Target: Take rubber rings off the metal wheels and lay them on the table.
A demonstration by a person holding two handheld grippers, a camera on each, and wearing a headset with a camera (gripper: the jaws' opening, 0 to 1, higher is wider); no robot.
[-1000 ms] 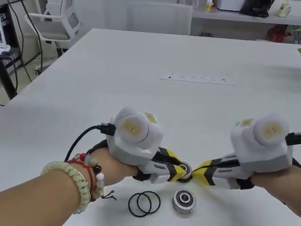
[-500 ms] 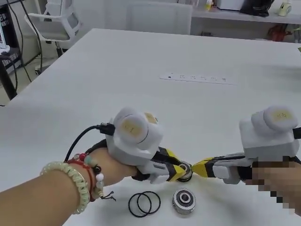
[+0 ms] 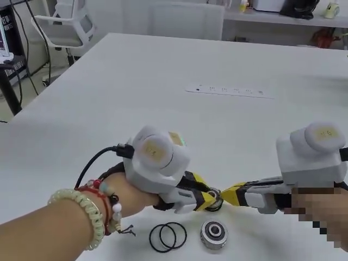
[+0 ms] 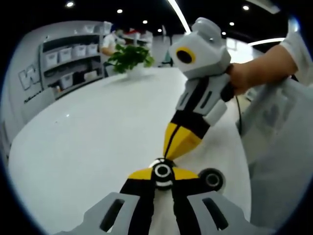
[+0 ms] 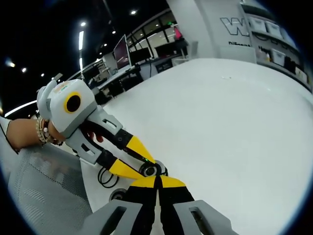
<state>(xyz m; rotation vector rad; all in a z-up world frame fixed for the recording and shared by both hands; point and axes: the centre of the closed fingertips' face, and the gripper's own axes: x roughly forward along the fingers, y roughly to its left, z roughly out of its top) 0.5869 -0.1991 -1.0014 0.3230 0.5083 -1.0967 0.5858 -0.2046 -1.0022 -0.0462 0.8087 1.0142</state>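
Where the two grippers meet over the near part of the white table (image 3: 136, 81), the left gripper (image 3: 208, 199) has its yellow-tipped jaws closed on a small metal wheel (image 3: 215, 196), clamping it from both sides with its bearing face turned towards the left gripper view. The right gripper (image 3: 224, 196) comes in from the opposite side. Its jaws are drawn together to a thin line and its tips touch the rim of the held wheel. Whether a ring is pinched between those tips is too small to make out.

Two black rubber rings (image 3: 167, 236) lie flat and overlapping on the table, just in front of the left hand (image 3: 122, 193). A second wheel (image 3: 214, 234) lies flat just beside them, on the side nearer the right gripper and almost directly below the meeting jaws. A white power strip (image 3: 228, 91) lies well apart, farther up the table. Bead bracelets (image 3: 89, 212) circle the left wrist.
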